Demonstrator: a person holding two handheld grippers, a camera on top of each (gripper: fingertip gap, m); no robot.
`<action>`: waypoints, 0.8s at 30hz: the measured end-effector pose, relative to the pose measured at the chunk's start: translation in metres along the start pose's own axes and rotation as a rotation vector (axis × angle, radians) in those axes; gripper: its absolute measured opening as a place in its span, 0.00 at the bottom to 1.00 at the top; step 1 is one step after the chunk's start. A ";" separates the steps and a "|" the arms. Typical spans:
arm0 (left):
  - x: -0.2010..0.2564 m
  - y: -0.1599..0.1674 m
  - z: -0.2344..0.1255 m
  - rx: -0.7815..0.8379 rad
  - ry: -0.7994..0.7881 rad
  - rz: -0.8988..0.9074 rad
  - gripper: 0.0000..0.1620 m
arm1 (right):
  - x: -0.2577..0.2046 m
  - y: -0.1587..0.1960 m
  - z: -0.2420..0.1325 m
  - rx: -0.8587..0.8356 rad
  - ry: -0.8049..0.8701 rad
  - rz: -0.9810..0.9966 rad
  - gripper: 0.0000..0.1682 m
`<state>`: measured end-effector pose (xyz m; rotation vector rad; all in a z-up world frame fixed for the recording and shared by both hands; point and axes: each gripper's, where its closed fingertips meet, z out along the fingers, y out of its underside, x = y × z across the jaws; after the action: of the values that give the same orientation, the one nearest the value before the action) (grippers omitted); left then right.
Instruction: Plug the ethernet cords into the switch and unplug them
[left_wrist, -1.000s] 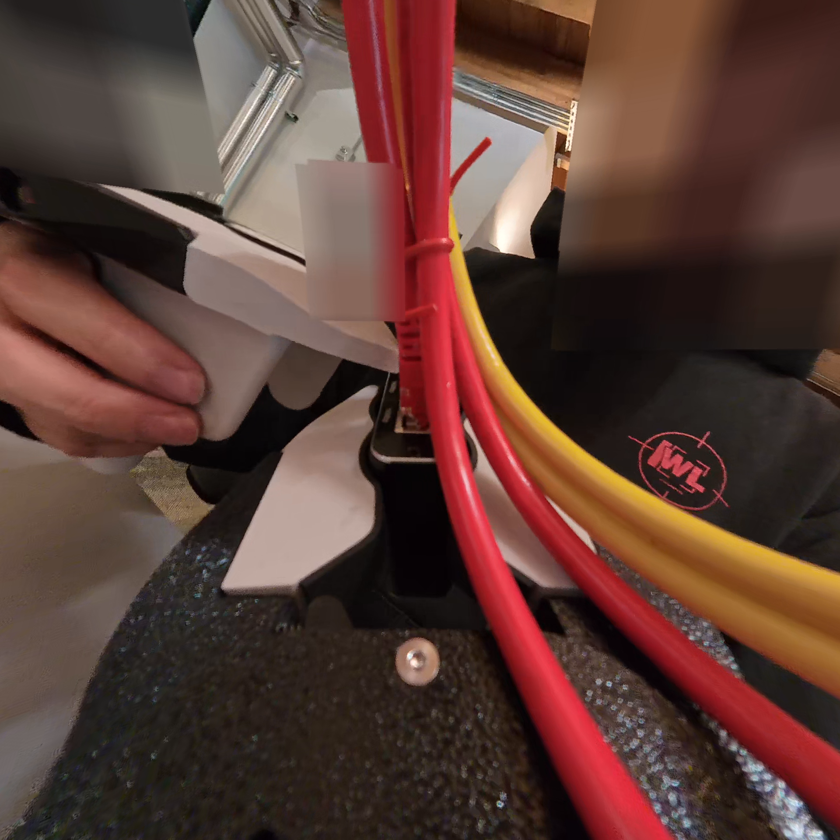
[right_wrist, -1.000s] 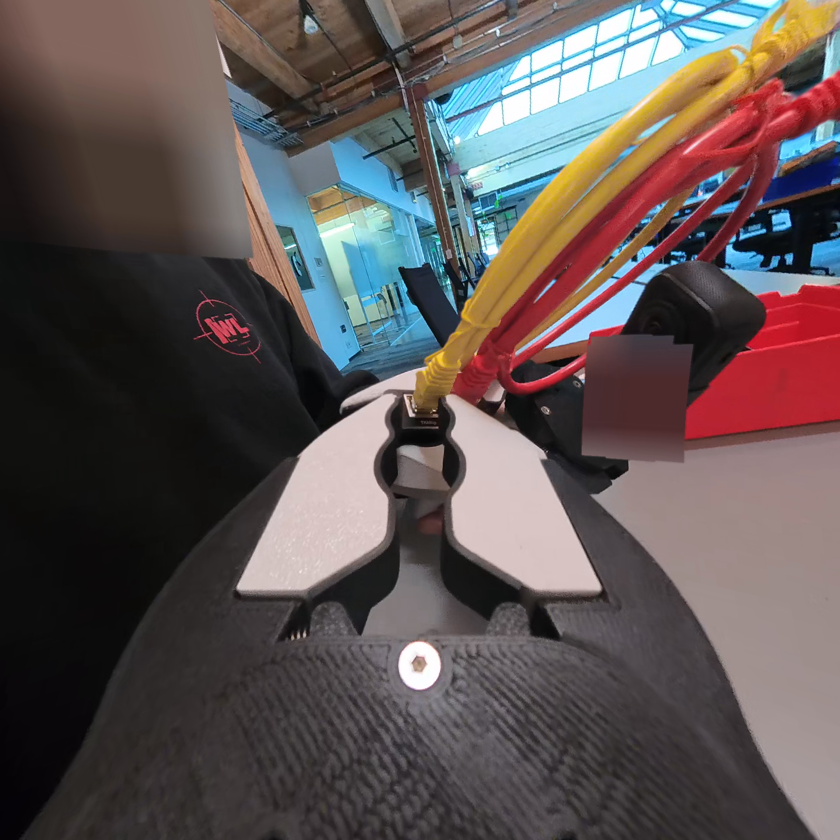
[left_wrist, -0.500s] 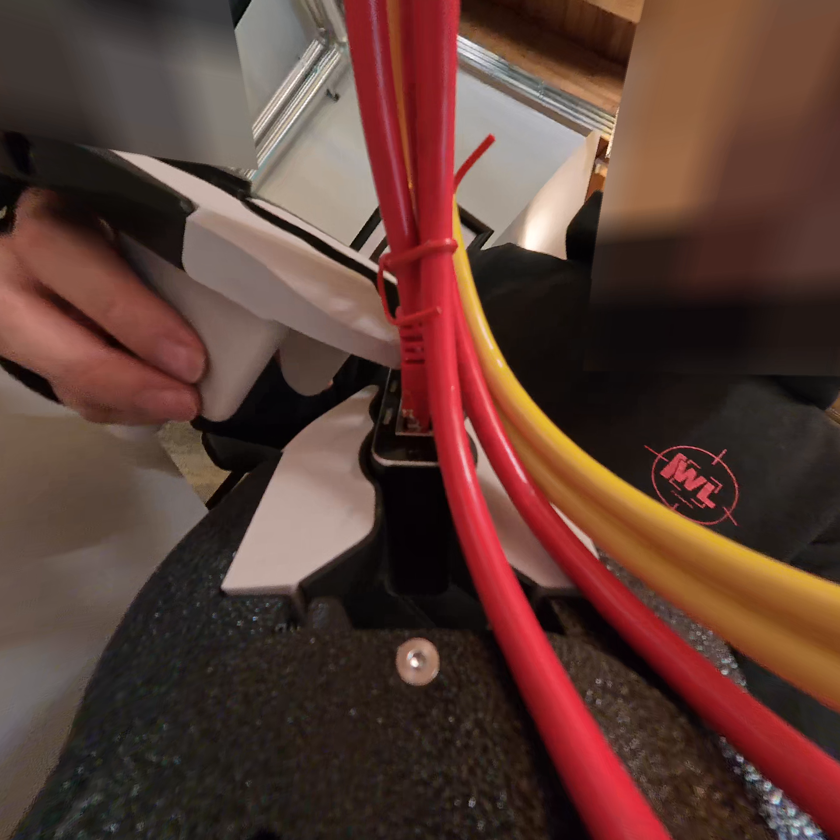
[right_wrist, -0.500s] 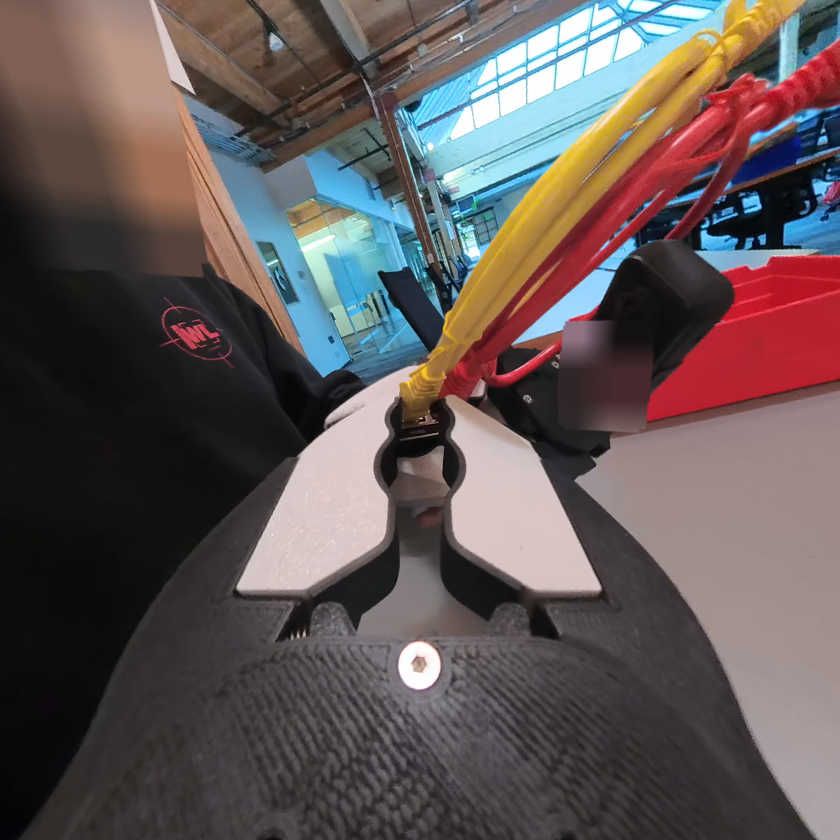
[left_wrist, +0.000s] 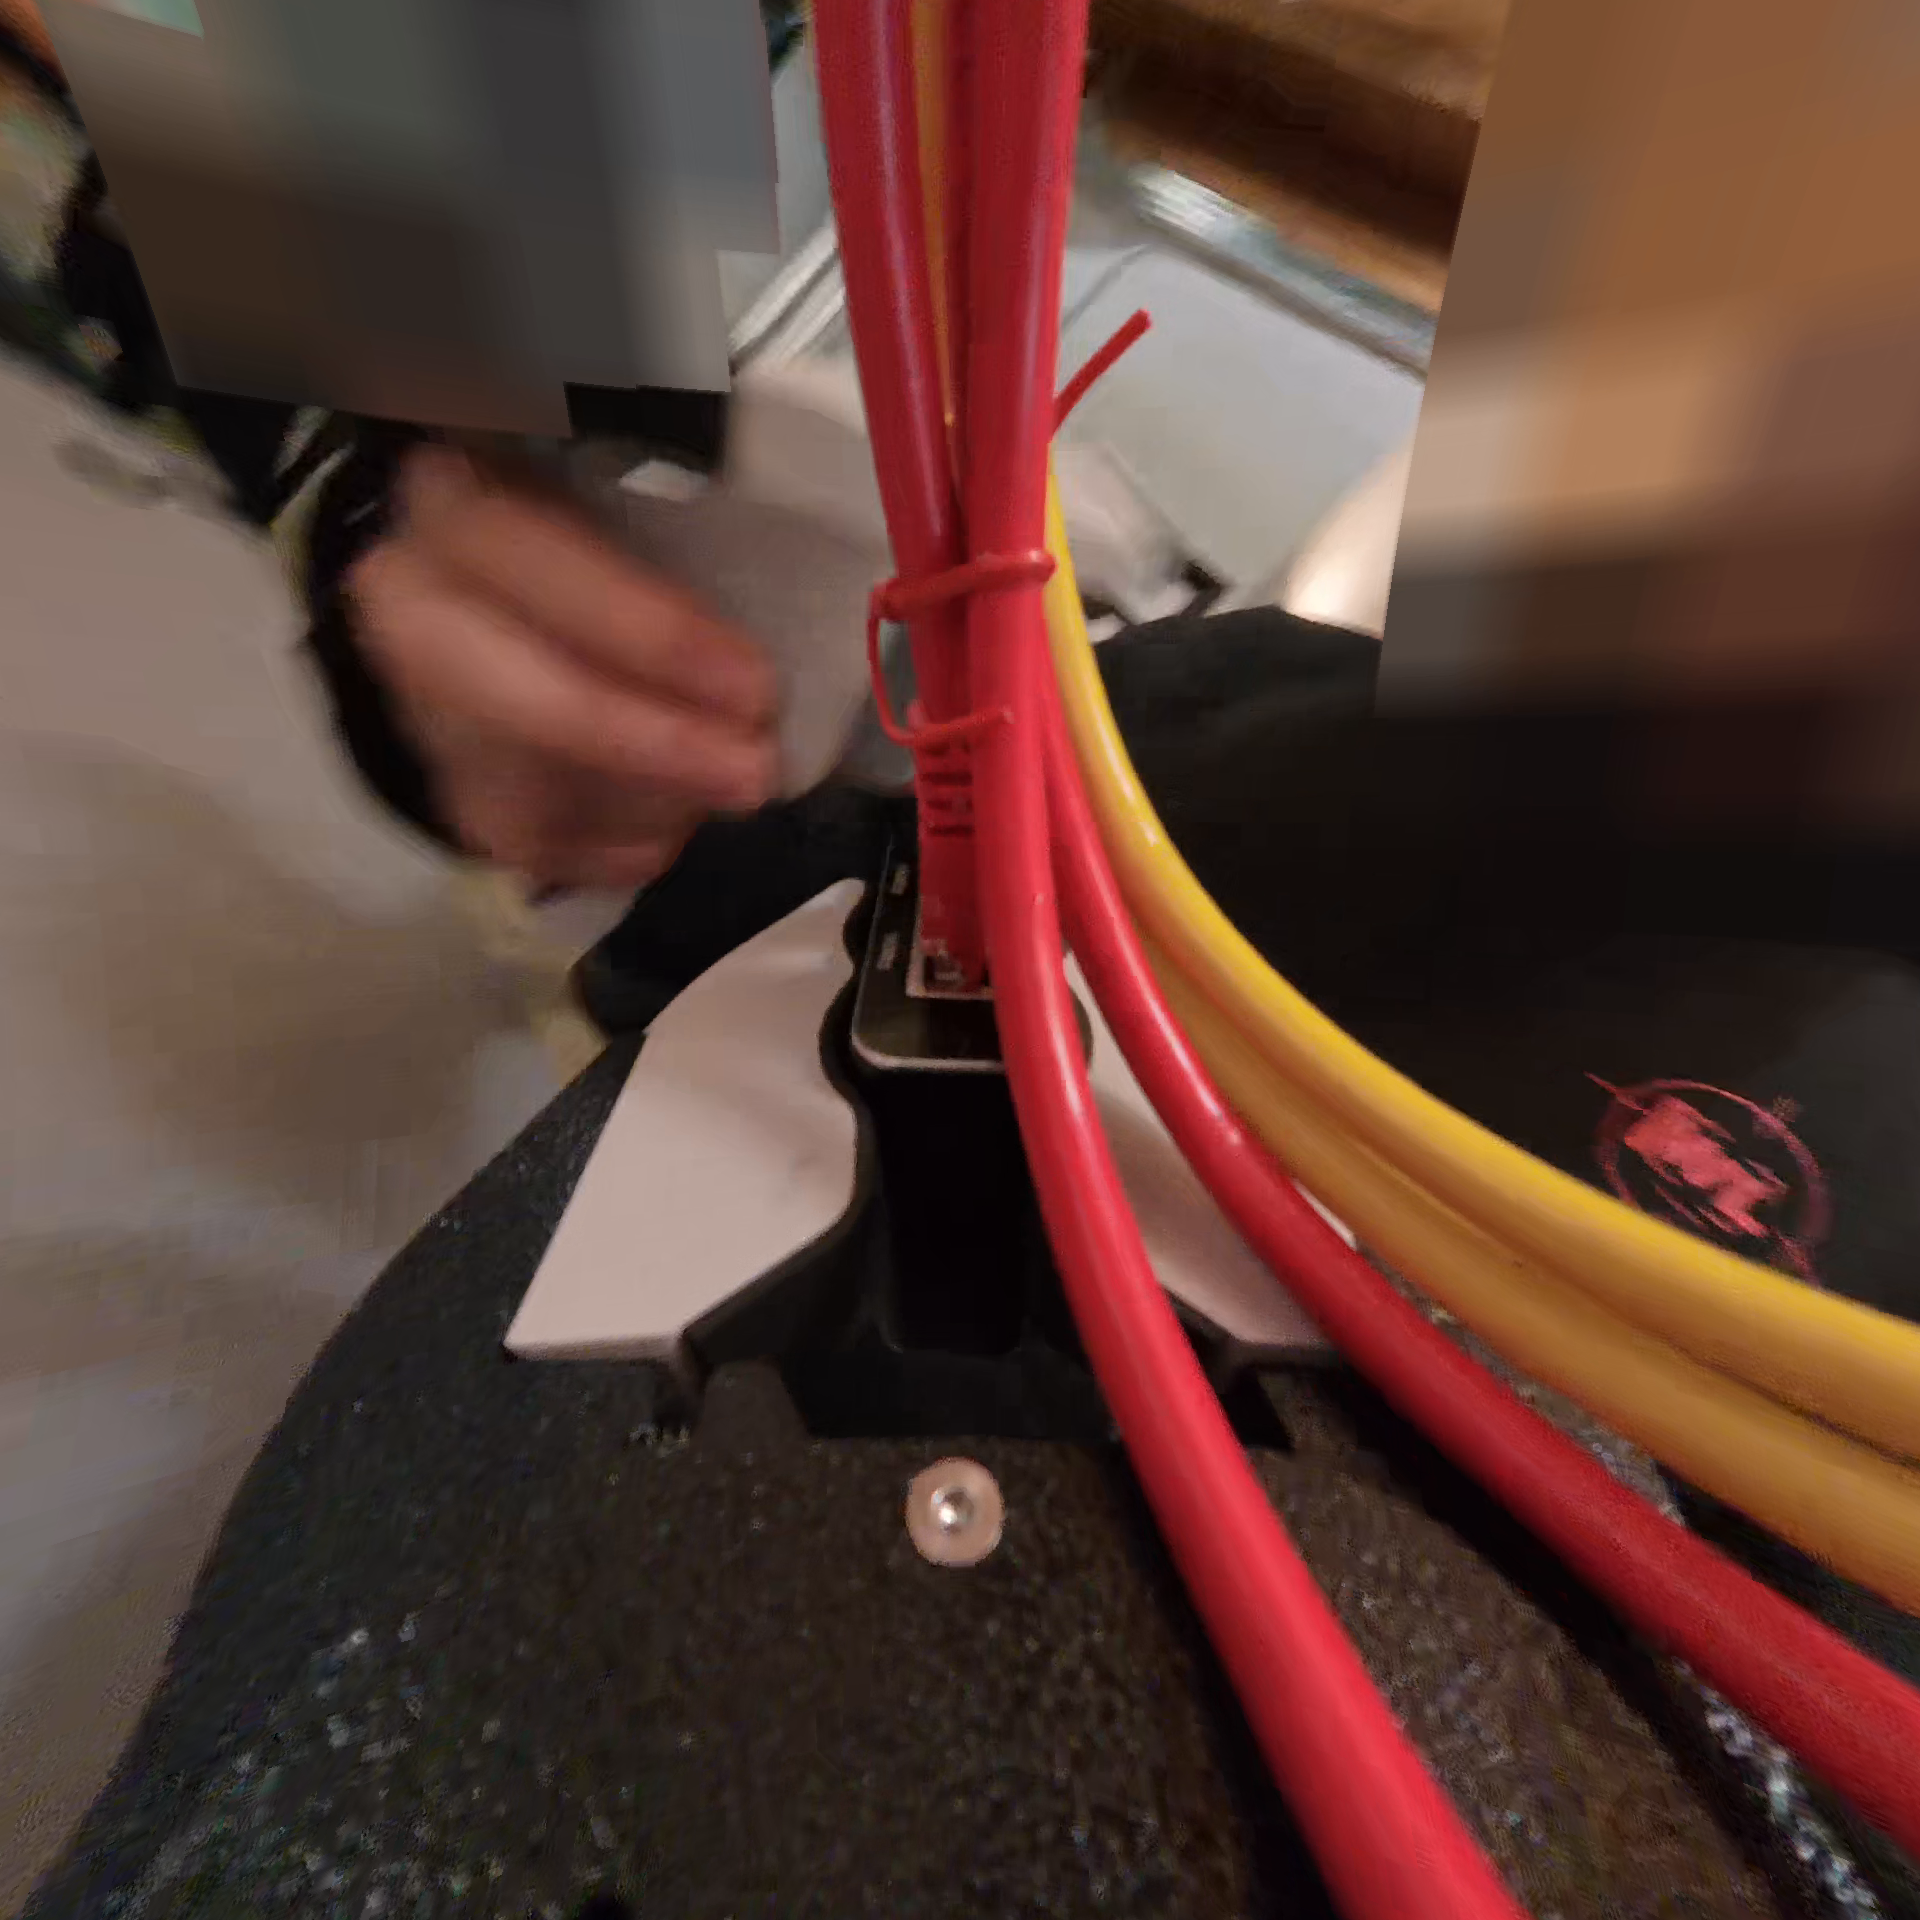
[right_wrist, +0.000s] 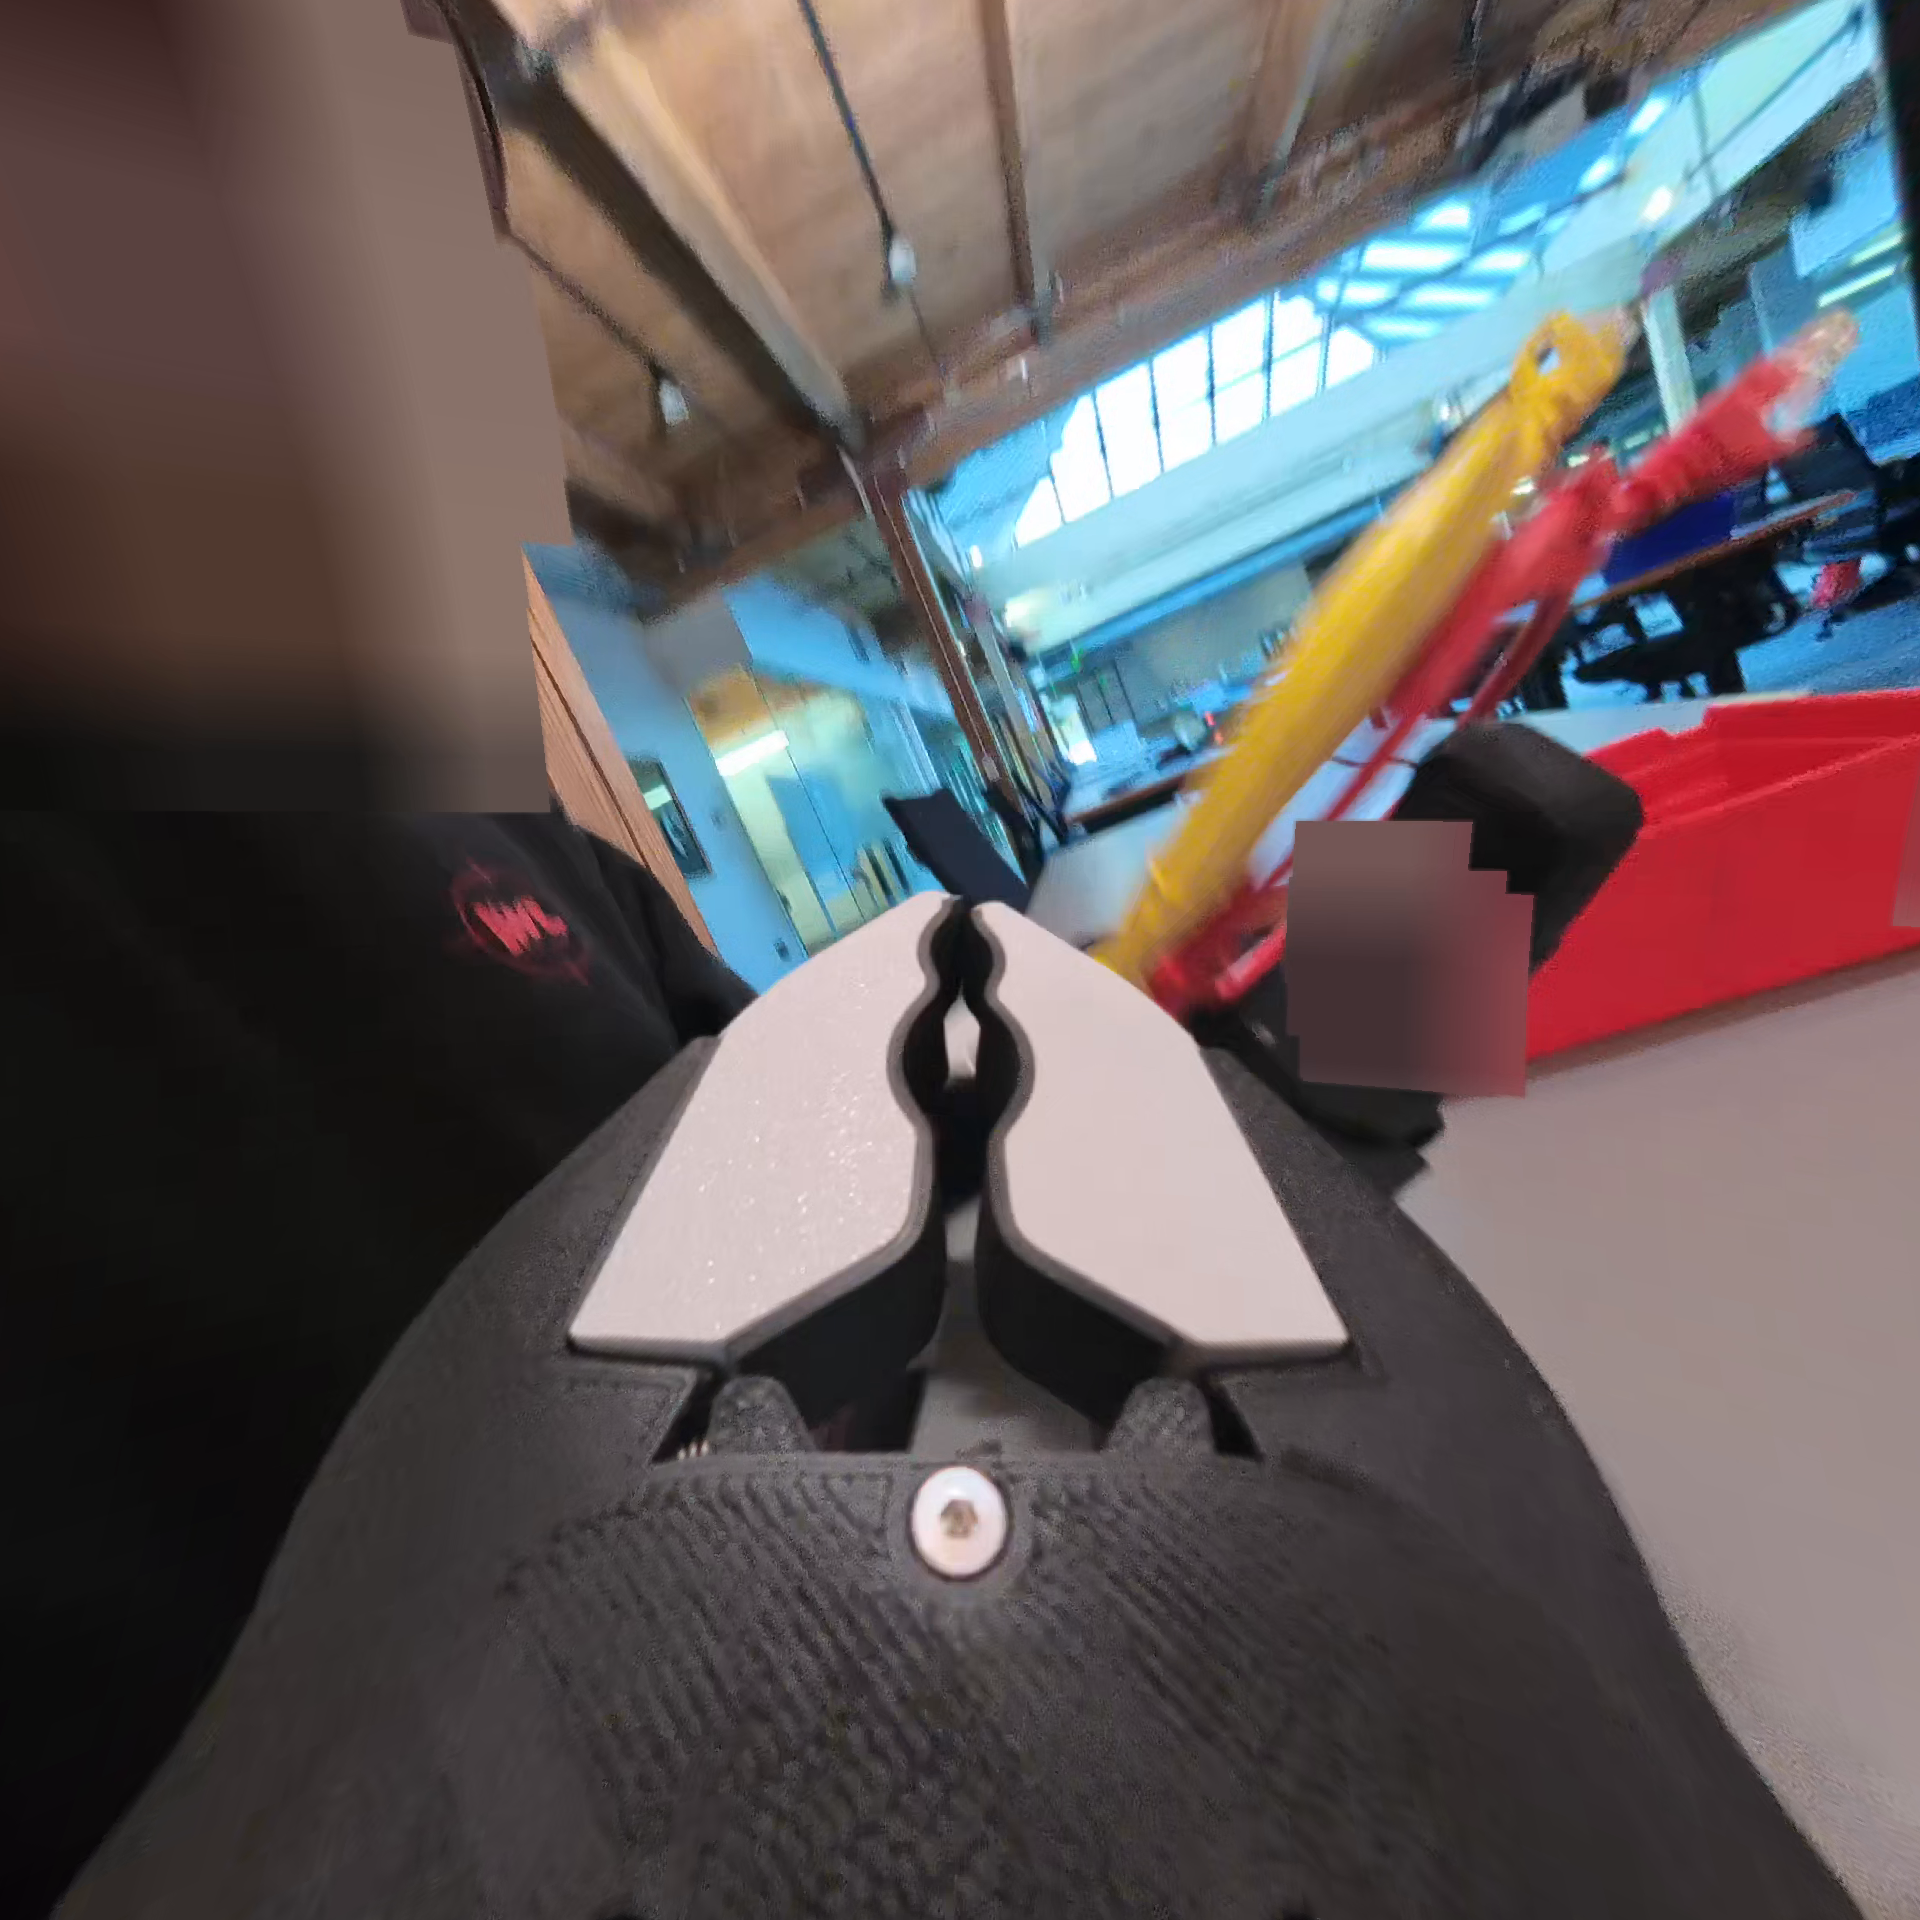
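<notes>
Left wrist view. Switch (left_wrist: 935, 1122): small black box with a bright-edged port face, upright at frame centre, wedged between the two pale fingers of the left gripper (left_wrist: 940, 997), which is clamped on its sides. Red ethernet cord (left_wrist: 951, 810): ribbed red boot, plug seated in a port on the switch's top face. More red cords (left_wrist: 1143, 1299) run from the top of the frame down to the lower right, tied together by a thin red tie (left_wrist: 961, 582) just above the plug. Yellow cords (left_wrist: 1455, 1247): two, curving from behind the red ones toward the right edge. A person's hand (left_wrist: 561, 707), blurred, sits at centre left around a white grip. Dark garment with a red emblem (left_wrist: 1704, 1174) at right.

Right wrist view. Right gripper (right_wrist: 961, 961): pale fingers pressed together at the tips, nothing between them. The yellow and red cords (right_wrist: 1278, 748) rise as a blurred bundle from right of centre to the upper right, loose plugs at their far ends. The left gripper's black body (right_wrist: 1538, 821) shows below the bundle. Red bin (right_wrist: 1766, 862): at the right edge on the grey tabletop (right_wrist: 1662, 1247); contents cannot be made out.
</notes>
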<state>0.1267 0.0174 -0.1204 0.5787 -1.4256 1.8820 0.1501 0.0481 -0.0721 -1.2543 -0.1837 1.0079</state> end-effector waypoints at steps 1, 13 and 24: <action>-0.012 0.005 -0.004 -0.020 -0.057 -0.035 0.18 | 0.002 -0.001 0.000 -0.009 0.013 0.006 0.01; -0.042 0.010 -0.018 -0.081 -0.350 0.029 0.18 | 0.054 0.027 -0.025 -0.173 0.361 0.027 0.13; -0.056 0.002 -0.022 -0.093 -0.507 0.109 0.19 | 0.061 0.022 -0.015 -0.063 0.402 0.073 0.08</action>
<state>0.1631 0.0236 -0.1674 0.9996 -1.8852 1.8142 0.1835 0.0804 -0.1203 -1.5024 0.1440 0.7958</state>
